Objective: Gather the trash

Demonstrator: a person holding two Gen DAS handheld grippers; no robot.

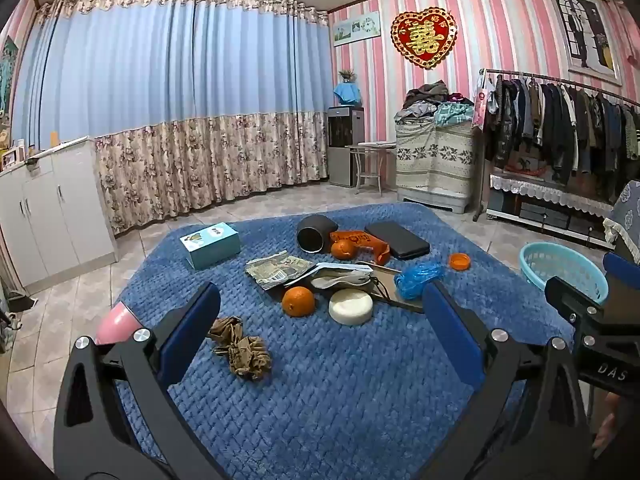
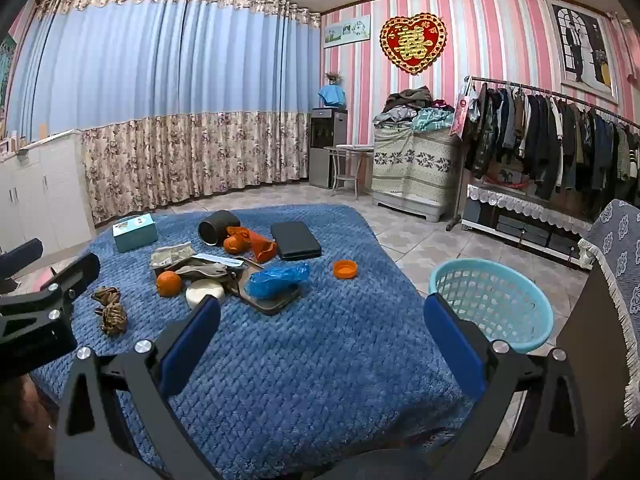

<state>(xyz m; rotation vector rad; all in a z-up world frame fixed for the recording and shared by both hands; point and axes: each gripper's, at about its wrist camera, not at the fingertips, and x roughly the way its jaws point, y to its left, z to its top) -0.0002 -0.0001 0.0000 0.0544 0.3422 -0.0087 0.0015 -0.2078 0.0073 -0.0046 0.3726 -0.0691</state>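
A blue quilted cloth [image 1: 340,380] covers the table. On it lie two crumpled brown paper balls [image 1: 240,348] [image 2: 110,310], a crumpled blue plastic bag [image 1: 418,278] [image 2: 278,276], an orange wrapper [image 1: 364,242] [image 2: 256,244], a printed wrapper [image 1: 278,270] [image 2: 170,256] and an orange lid [image 1: 459,261] [image 2: 345,268]. A light blue basket [image 1: 560,268] [image 2: 490,304] stands on the floor to the right. My left gripper [image 1: 320,312] is open and empty above the near cloth. My right gripper [image 2: 320,324] is open and empty, beside the basket.
Two oranges [image 1: 298,301] [image 1: 343,249], a white round block [image 1: 351,306], a black cup on its side [image 1: 314,232], a black case [image 1: 398,240], a teal box [image 1: 210,244], a grey pouch and a dark board also lie on the cloth. A pink object [image 1: 116,324] stands at the left edge.
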